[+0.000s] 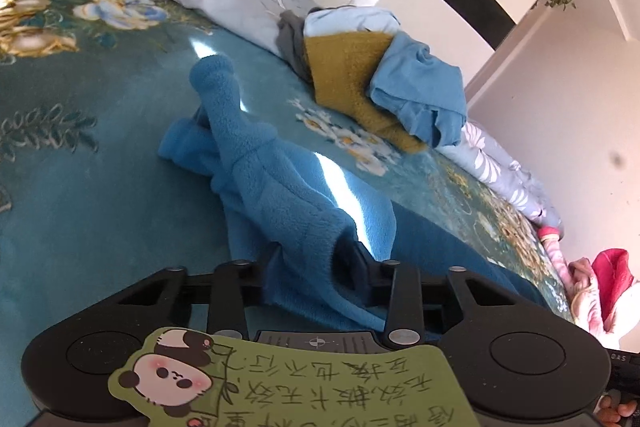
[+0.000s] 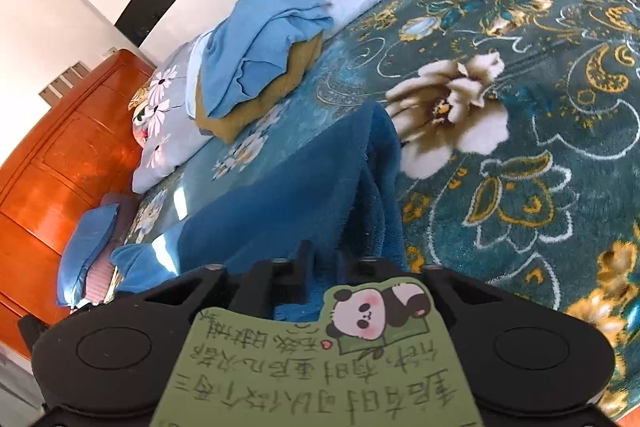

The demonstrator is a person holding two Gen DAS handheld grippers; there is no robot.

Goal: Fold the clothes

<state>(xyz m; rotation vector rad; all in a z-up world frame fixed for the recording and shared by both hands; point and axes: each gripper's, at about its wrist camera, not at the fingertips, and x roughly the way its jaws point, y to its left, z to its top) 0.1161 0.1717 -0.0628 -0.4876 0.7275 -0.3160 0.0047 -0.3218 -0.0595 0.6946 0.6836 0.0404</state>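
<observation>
fuzzy blue fleece (image 1: pixel 280 179), glossy wooden headboard (image 2: pixel 60 155)

Blue fleece garment (image 1: pixel 280 179); teal floral blanket (image 2: pixel 520 107).

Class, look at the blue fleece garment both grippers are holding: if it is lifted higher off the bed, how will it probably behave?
The blue fleece garment will probably droop limply: it already sags in folds between the left gripper and right gripper. Its fuzzy nap suggests it will not slip readily. Its loose sleeve would likely trail over the bedspread.

left claw (image 1: pixel 316 267) pinches the blue fleece garment (image 1: pixel 256 163) lying crumpled on the teal floral blanket (image 1: pixel 80 187)
</observation>
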